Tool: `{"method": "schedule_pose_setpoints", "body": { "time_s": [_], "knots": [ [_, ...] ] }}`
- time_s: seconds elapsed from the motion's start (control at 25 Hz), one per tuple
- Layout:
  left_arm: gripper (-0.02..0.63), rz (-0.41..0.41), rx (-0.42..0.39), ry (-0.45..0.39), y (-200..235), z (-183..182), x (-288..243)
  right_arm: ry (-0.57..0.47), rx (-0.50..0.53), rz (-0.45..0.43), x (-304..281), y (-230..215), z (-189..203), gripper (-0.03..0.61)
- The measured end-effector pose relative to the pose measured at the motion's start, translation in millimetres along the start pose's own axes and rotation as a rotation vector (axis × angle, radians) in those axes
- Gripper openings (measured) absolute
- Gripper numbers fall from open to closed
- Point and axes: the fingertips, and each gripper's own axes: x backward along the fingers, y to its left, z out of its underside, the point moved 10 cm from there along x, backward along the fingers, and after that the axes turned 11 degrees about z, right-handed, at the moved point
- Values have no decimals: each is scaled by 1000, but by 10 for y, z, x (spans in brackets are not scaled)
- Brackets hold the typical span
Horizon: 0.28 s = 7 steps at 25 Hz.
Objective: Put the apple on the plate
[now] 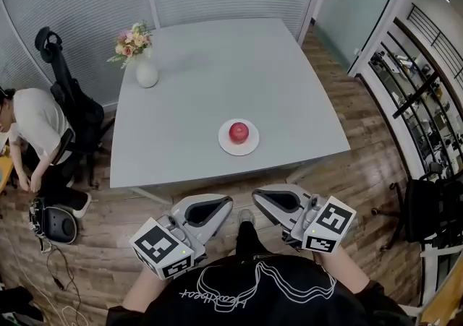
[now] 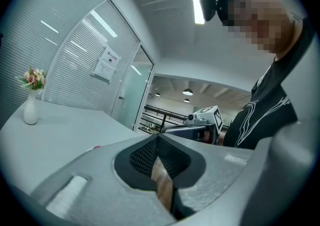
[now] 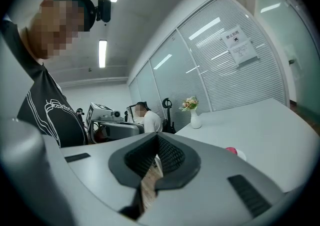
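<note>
Apple point(image 1: 239, 131) sat on the plate point(image 1: 226, 145) near the table's point(image 1: 217, 79) front edge, with a flower vase point(image 1: 147, 71) well behind. The left gripper point(image 1: 228, 204) and right gripper point(image 1: 256, 195) hung level short of that edge, tips angled together, jaws clenched empty.

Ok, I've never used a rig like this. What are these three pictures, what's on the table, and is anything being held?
There is no robot arm: a person holds a two-jaw tool in each hand. The head view comes from a camera on that person's head, looking down at the left hand-held gripper and the right hand-held gripper. The other two views come from cameras riding on each gripper, looking along its jaws. On the grey table a red apple sits on a white plate, and a white vase of flowers stands near the far left corner. Both grippers' jaws are closed together on nothing, near the person's body, short of the table's near edge.
</note>
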Motion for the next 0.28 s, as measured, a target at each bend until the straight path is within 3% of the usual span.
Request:
{"method": "schedule_pose_setpoints", "body": {
  "time_s": [0.28],
  "knots": [
    [14,41,52,-41,-97,5,162,-4,-10,7,39,165,5,8]
  ]
}}
